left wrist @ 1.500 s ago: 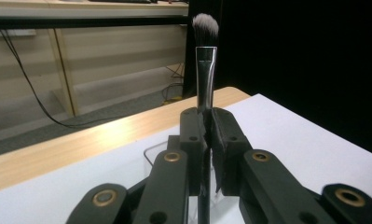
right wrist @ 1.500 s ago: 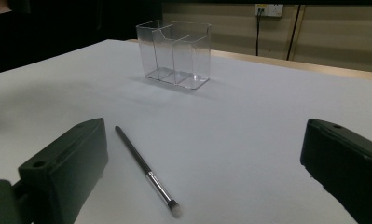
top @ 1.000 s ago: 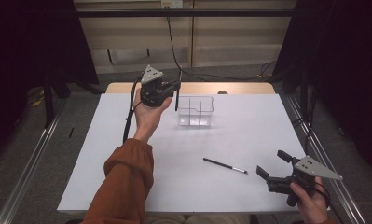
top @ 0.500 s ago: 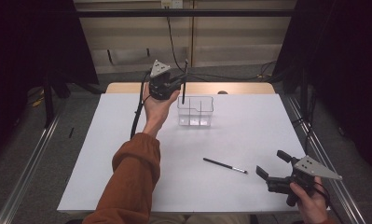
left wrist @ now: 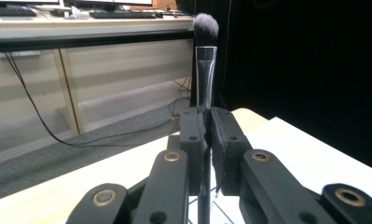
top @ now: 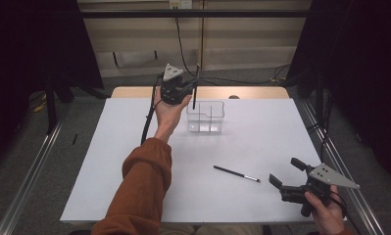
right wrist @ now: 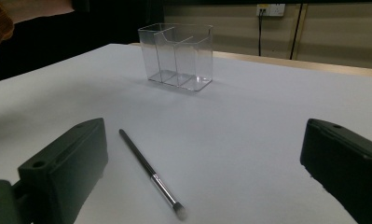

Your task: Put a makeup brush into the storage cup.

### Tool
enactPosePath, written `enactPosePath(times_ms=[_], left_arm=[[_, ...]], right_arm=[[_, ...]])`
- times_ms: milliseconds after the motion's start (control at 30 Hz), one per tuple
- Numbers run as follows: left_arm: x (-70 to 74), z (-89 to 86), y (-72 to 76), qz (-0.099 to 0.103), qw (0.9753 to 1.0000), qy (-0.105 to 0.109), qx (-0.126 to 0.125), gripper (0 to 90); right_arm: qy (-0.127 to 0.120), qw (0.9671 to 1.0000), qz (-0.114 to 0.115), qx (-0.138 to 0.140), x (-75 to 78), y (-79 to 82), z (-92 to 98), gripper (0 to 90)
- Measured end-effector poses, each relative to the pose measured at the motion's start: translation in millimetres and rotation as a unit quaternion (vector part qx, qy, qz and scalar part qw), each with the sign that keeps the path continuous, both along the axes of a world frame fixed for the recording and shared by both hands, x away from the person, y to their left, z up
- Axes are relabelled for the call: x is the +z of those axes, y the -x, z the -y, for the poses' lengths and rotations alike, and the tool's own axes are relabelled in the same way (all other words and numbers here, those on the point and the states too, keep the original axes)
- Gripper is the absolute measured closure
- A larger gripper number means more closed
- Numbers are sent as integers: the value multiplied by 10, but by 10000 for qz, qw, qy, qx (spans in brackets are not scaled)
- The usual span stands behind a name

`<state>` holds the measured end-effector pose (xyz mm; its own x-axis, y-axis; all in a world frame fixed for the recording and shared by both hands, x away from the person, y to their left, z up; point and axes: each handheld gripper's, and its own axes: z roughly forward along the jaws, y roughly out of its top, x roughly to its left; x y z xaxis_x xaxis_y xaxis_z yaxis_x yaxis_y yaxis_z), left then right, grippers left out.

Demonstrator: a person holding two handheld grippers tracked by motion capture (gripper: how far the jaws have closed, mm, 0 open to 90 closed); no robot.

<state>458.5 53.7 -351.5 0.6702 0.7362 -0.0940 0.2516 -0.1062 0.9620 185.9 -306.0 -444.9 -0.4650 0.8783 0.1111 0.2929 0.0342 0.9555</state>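
Observation:
My left gripper (top: 191, 89) is held up over the far middle of the white table (top: 261, 147), shut on a makeup brush (top: 194, 101). The brush stands nearly upright, its lower end at the left rim of a clear divided box (top: 206, 117). In the left gripper view the brush (left wrist: 205, 70) rises from between the closed jaws of the left gripper (left wrist: 208, 128), fluffy head on top. My right gripper (top: 286, 172) rests open near the front right edge. A thin dark brush (top: 236, 174) lies flat just left of it. The right gripper view shows that thin brush (right wrist: 148, 172) between the spread jaws of the right gripper (right wrist: 204, 154), with the box (right wrist: 176, 56) beyond.
An arm in an orange sleeve (top: 139, 196) reaches across the table's left half. A wooden strip (top: 261, 92) runs along the table's far edge, with cables on the floor behind. Metal rails (top: 29, 186) flank both sides.
My left gripper has carried the brush a little farther and to the right, towards the clear box, and the brush stands more upright. The right gripper has stayed put.

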Motion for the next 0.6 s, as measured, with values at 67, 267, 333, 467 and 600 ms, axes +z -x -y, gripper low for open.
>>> enactPosePath(times_ms=[67,267,333,467,600], left_arm=[[-22,5,-4,37,9999,-100,40,838],[-98,3,-1,-50,10000,-32,55,838],[-131,0,-5,-53,10000,-67,41,838],[-179,-7,-10,-117,9999,-109,50,837],[-219,-11,-9,-172,9997,-138,46,837]], right_arm=[[-4,10000,-2,8,-2,1,2,2],[-4,10000,4,23,-2,3,5,2],[-15,10000,-8,22,-2,3,3,2],[-14,10000,-6,7,-1,4,2,2],[-17,10000,-7,5,-3,2,0,2]])
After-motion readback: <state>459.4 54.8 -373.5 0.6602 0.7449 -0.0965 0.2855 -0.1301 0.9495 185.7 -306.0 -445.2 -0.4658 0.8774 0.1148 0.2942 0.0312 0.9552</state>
